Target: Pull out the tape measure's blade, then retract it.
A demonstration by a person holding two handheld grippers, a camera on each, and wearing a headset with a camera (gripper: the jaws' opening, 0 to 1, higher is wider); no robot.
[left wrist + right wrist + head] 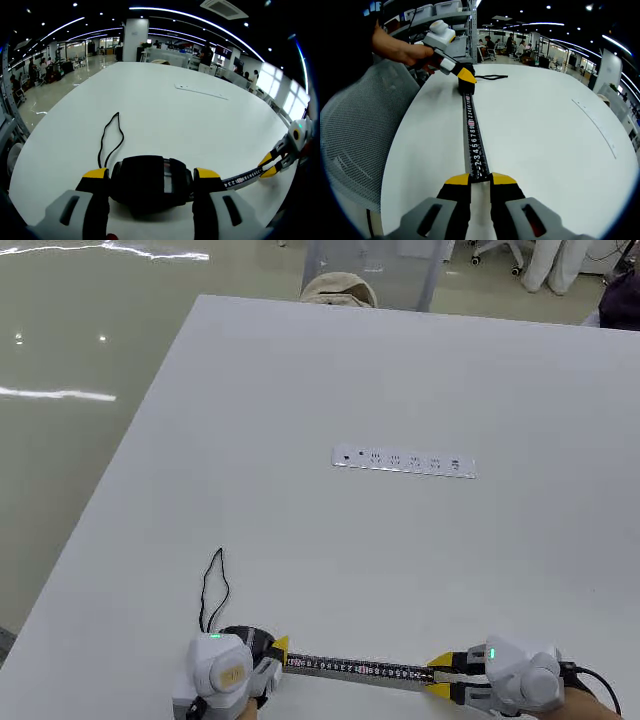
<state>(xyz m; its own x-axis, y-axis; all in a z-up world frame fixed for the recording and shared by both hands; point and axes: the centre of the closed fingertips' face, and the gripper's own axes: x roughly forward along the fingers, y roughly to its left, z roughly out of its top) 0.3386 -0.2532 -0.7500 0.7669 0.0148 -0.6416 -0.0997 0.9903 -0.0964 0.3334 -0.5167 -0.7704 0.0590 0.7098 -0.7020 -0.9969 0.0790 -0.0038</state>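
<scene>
The black tape measure case (150, 182) rests on the white table, clamped between the yellow-tipped jaws of my left gripper (151, 175). In the head view the left gripper (275, 652) sits at the front left edge over the case (252, 642). The dark blade (360, 668) with white numbers stretches rightward to my right gripper (436, 675), which is shut on the blade's end. Seen from the right gripper view, the blade (471, 140) runs from my right gripper (480, 178) straight to the case (467, 86). A black wrist loop (214, 590) trails from the case.
A white power strip (403, 461) lies flat at mid-table. The table (400, 370) ends at its left edge above a glossy floor. A mesh chair back (365, 135) stands left of the table in the right gripper view. A person's hand (395, 47) holds the left gripper.
</scene>
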